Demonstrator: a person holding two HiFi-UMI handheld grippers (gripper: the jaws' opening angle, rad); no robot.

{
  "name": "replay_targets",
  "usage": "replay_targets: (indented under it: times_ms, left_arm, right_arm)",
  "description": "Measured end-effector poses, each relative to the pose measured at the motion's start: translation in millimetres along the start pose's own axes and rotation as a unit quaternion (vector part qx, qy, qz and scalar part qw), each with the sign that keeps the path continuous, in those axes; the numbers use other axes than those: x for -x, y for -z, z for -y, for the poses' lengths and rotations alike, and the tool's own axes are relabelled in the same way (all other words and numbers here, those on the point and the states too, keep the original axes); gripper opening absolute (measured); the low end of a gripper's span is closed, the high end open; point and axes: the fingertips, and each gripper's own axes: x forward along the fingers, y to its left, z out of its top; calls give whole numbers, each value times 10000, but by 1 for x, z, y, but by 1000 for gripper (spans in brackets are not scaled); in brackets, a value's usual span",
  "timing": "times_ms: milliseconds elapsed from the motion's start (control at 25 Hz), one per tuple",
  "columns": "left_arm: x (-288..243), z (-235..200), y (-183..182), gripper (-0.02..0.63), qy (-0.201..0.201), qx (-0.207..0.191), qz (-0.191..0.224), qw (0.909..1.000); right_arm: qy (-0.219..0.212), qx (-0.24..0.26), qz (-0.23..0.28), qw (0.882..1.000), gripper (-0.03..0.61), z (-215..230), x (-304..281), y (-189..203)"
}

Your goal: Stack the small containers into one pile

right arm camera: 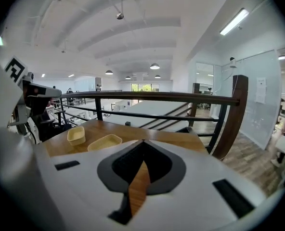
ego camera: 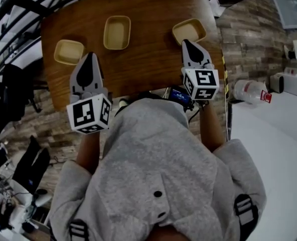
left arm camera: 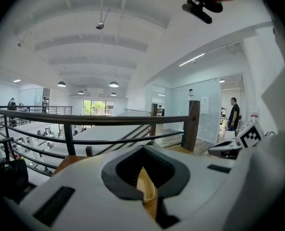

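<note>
Wooden table [ego camera: 153,59] stands against a black railing [right arm camera: 171,98], with an open hall beyond it. We record three tan containers on the table, each apart from the others and none stacked.

We take the middle container [ego camera: 117,32] as our reference. It lies at the far side of the table. The left container [ego camera: 68,51] sits to its left and nearer the person. The right container [ego camera: 189,30] sits to its right, level with it, close to the table's right edge.

The left gripper [ego camera: 92,55] hovers left of and nearer than the middle container, just beside the left container. Its jaws are closed together and hold nothing. In the left gripper view a tan rim shows beyond the closed tips, and we cannot tell which container it belongs to.

The right gripper [ego camera: 188,42] is right of the middle container, its tip at the near rim of the right container. Its jaws also meet at the tip with nothing between them, only table wood showing past them. The right gripper view shows the middle and left containers off to its left.

Both marker cubes face up toward the head camera. The person wears a grey hoodie [ego camera: 153,159].
</note>
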Motion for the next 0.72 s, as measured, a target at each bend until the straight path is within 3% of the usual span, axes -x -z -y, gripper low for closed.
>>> replay_targets:
  times_ms: [240, 360, 720]
  left_arm:
    - [-11, 4, 7, 11, -68, -2, -135, 9999]
    - [-13, 5, 9, 11, -104, 13, -173, 9998]
    - [-21, 10, 14, 11, -162, -2, -299, 9994]
  right_arm:
    - [-60, 19, -378, 9993, 11, 16, -23, 29]
    - [-202, 18, -587, 9981, 91, 17, -33, 43]
    - [-186, 84, -1099, 9937, 115, 32, -58, 76]
